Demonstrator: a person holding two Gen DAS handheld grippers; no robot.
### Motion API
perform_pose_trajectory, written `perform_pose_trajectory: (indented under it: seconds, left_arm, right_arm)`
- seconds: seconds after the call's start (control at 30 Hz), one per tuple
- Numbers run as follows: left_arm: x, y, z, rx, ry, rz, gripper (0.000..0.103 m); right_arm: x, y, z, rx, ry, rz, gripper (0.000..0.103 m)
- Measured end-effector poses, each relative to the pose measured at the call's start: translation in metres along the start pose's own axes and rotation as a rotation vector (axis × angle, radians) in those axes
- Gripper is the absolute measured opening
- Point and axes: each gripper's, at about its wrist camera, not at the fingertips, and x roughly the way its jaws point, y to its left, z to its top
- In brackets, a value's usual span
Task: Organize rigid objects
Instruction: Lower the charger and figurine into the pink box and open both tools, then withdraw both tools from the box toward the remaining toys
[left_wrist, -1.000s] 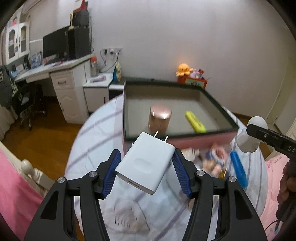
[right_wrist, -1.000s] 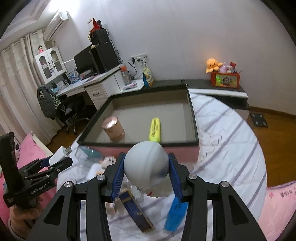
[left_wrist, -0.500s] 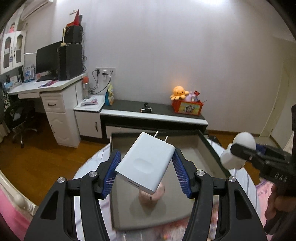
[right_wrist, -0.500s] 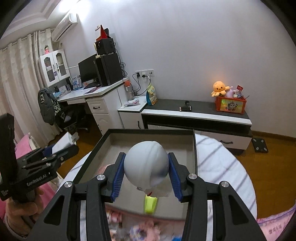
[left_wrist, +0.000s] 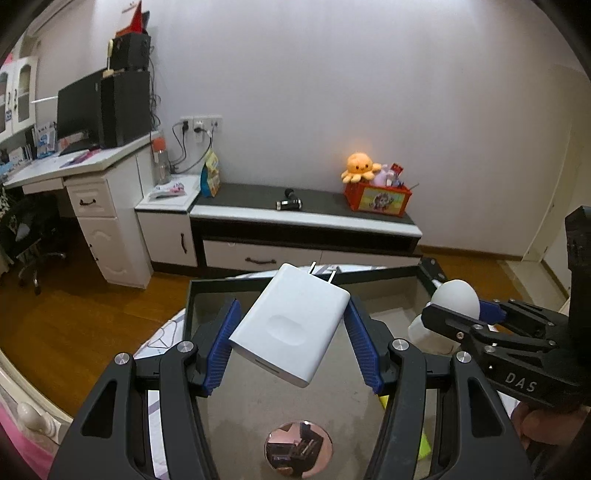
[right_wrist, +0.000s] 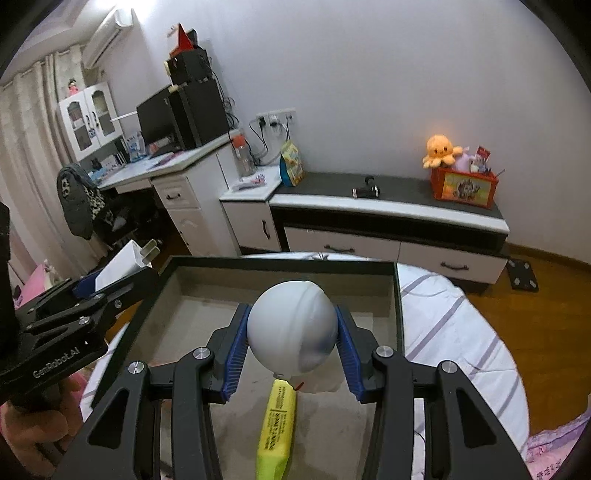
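Gripping a white charger (left_wrist: 291, 325), the left tongs (left_wrist: 291, 343) sit at bottom centre of the left wrist view, blue pads pressed on both sides of it, prongs pointing up-frame. Charger is tilted and hangs above the open tray (left_wrist: 391, 275), a dark-rimmed box w/ grey floor. Below it, at the bottom edge, a round shiny copper lid (left_wrist: 298, 446) stands on the tray floor. A sliver of the yellow highlighter (left_wrist: 424, 443) shows bottom right, mostly hidden behind the tong arm.

Right tongs (right_wrist: 291, 341) hold a white ball-shaped object (right_wrist: 291, 326), pads tight on its left and right sides, centre of the right wrist view. Same object shows at right of the left wrist view, w/ a smaller white part under the ball; can't tell what it is exactly. It hangs over the tray interior, highlighter lying on the tray floor just below it, lower centre of frame.

Left tongs also appear at left edge of the right wrist view, charger prongs sticking up past the tray's left rim; a hand (right_wrist: 33, 424) grips the handle, lower left.

Tray rests on a striped white cloth (right_wrist: 450, 332). Background: low cabinet (right_wrist: 391, 218) along the wall w/ an orange plush octopus (right_wrist: 441, 149) on a red box (right_wrist: 463, 186), upper right.
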Motion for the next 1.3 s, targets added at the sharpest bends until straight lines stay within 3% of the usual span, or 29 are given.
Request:
perform_pose_trajectory:
  seconds: [0.2, 0.33, 0.37, 0.4, 0.43, 0.6, 0.67, 1.3]
  left_arm:
    - [0.025, 0.000, -0.003, 0.014, 0.067, 0.020, 0.061]
    - [0.021, 0.001, -0.006, 0.014, 0.062, 0.058, 0.097]
    - [0.017, 0.001, -0.007, 0.016, 0.047, 0.071, 0.100]
    - [0.014, 0.002, -0.007, 0.017, 0.041, 0.073, 0.100]
    - [0.010, 0.003, -0.007, 0.018, 0.036, 0.076, 0.103]
    - [-0.016, 0.007, -0.011, 0.006, 0.003, 0.100, 0.103]
    - [-0.029, 0.009, -0.014, -0.004, -0.013, 0.101, 0.103]
    - [-0.166, 0.004, -0.048, -0.042, -0.147, 0.134, 0.103]
  right_arm:
    - [0.025, -0.007, -0.003, 0.019, 0.058, -0.007, 0.046]
    - [0.028, -0.006, -0.005, 0.017, 0.072, -0.012, 0.047]
    - [0.025, -0.007, -0.004, 0.021, 0.065, -0.012, 0.055]
    - [0.023, -0.007, -0.003, 0.024, 0.059, -0.013, 0.075]
    - [0.019, -0.006, -0.003, 0.027, 0.050, -0.012, 0.084]
    - [0.003, -0.003, -0.003, 0.050, 0.035, -0.024, 0.090]
    - [-0.005, -0.001, -0.005, 0.061, 0.024, -0.042, 0.103]
    - [-0.133, 0.025, -0.047, 0.074, -0.151, -0.046, 0.103]
